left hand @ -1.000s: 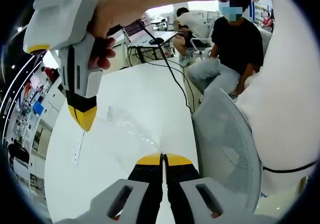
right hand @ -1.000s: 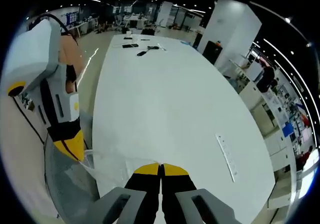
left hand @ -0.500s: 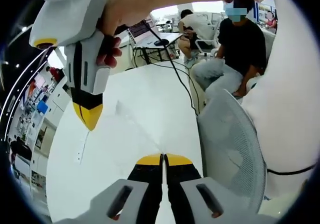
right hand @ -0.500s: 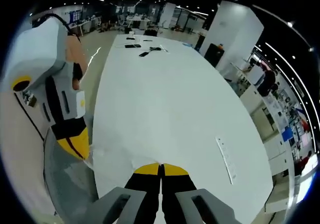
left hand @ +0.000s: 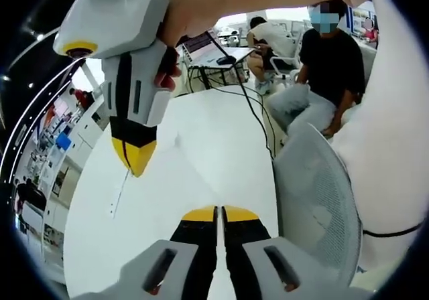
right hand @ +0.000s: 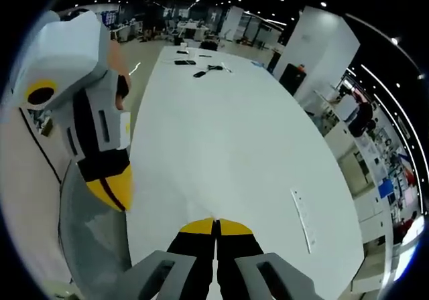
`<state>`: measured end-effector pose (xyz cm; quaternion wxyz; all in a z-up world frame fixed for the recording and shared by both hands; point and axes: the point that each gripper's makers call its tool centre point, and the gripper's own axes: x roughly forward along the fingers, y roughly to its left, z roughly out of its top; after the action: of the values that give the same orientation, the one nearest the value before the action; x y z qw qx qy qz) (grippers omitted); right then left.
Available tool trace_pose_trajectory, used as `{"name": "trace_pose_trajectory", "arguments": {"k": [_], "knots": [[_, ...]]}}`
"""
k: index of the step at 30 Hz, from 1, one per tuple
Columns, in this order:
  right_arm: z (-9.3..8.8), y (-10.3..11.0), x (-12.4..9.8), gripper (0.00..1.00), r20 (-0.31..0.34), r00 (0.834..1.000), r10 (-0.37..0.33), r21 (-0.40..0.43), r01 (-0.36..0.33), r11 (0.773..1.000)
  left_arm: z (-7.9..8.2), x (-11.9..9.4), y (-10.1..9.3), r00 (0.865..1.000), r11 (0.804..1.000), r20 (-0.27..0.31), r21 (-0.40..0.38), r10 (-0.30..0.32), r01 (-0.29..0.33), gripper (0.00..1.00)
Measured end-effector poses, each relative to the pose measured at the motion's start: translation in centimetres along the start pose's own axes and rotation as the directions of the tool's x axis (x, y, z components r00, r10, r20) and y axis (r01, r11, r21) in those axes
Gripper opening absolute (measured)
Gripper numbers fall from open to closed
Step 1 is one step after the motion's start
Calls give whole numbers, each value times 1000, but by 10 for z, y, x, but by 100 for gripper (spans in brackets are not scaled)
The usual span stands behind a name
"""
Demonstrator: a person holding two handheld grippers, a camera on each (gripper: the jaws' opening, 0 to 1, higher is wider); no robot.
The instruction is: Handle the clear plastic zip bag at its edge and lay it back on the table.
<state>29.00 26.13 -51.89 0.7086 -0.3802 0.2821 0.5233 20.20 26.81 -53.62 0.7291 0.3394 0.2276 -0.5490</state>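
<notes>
**Ana:** Zip bag (left hand: pixel 179 179) first. How will it feel when you hold it?

**Ben:** It is very light, thin and floppy. It is slippery too, and it bends and crinkles fast. So take it right at the edge, where the zip strip makes it a bit stiffer. Hold two spots on that edge, or it will sag.

**Ana:** Where is it now?

**Ben:** It hangs just above the white table (left hand: pixel 201 112), stretched between your two grippers. It is so clear that you can hardly see it. A faint line runs up to your left gripper (left hand: pixel 216 211).

**Ana:** And the jaws?

**Ben:** On your left gripper they are pressed together. On your right gripper (right hand: pixel 216 223) they are pressed together as well. I think each one pinches a thin bit of the bag's edge, but the plastic there is hard to make out.

**Ana:** What is different from a second ago?

**Ben:** Back then the bag was wrinkled and shiny above the table, and easy to spot. Now the wrinkles are nearly gone, as if you pulled it flatter. Each gripper also looks bigger in the other's view. The jaws have stayed pressed together.
</notes>
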Motion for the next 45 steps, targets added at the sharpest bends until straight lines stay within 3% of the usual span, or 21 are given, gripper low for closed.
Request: {"name": "trace_pose_trajectory", "arguments": {"k": [25,33,45], "knots": [[-2,-3,1,0,-9,1000,-16,-17,16,1000,6,-11,28,995,996,46,-29,85,-83,7],[-8,-11,2,0,-16,1000,-26,-12,26,1000,11,-24,34,991,993,72,-42,110,-107,8],[-9,-28,-4,0,-20,998,-56,-11,56,998,1,-44,43,980,982,104,-105,170,-160,8]]}}
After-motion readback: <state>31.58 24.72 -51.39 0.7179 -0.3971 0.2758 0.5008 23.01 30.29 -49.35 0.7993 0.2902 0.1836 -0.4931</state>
